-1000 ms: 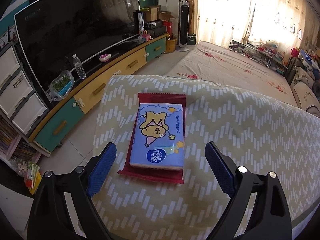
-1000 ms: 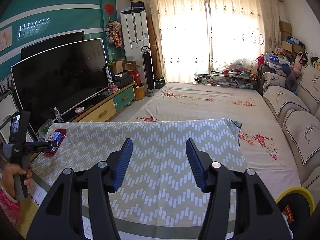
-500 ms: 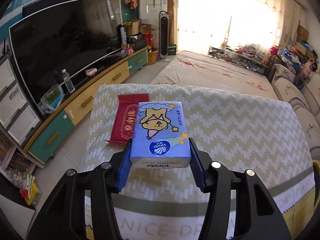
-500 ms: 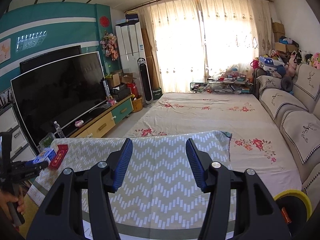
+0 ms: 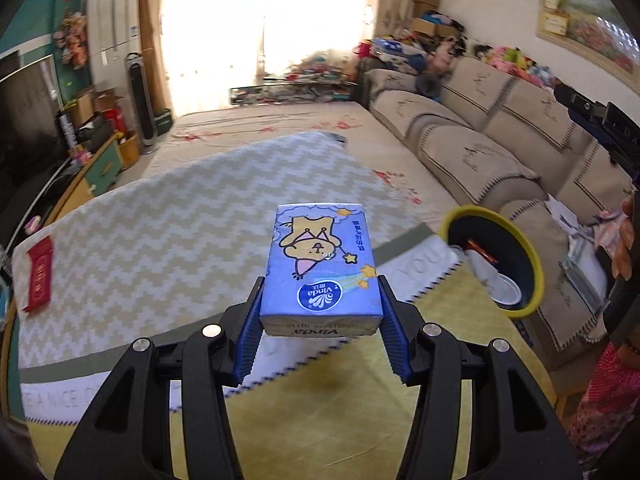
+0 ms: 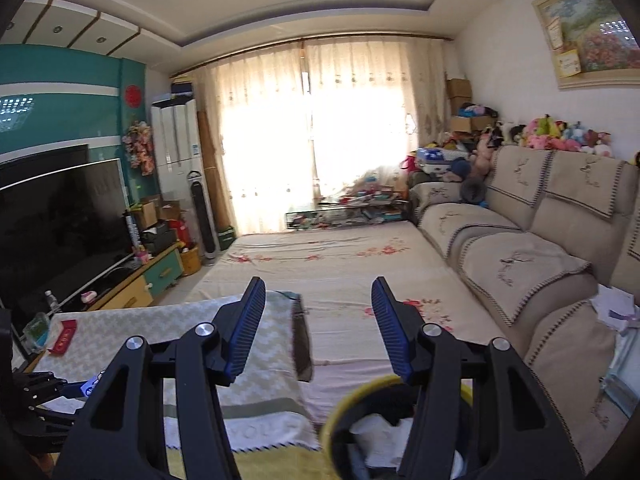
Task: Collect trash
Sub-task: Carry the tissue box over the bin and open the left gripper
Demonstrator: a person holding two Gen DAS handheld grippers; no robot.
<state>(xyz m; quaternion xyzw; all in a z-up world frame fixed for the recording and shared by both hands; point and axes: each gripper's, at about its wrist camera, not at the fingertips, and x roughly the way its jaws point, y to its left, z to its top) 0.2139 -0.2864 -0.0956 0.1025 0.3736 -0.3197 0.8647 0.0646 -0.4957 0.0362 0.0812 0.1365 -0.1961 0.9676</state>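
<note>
Tissue pack [image 5: 320, 270], the blue one with a cartoon animal and a Vinda logo, sits pinched between the two blue pads of the left gripper [image 5: 320, 320], one pad pressed flat against each long side of its near end. The pack is level and lifted clear of the zigzag-patterned cloth [image 5: 160, 232] below, its far end sticking out beyond the fingertips. Off to the right, a little lower, stands a dark bin with a yellow rim [image 5: 532, 256]; some white scraps and a round lid lie inside it. A red packet [image 5: 40, 276] lies flat on the cloth near its far left edge, well apart from the pack.

The right gripper [image 6: 318, 320] holds nothing, its pads set wide apart, pointing out over the flowered sheet [image 6: 340, 256] toward the curtained window. The bin's yellow rim [image 6: 360, 386] shows just below it, near the right finger. A beige sofa [image 6: 520, 248] runs along the right wall.
</note>
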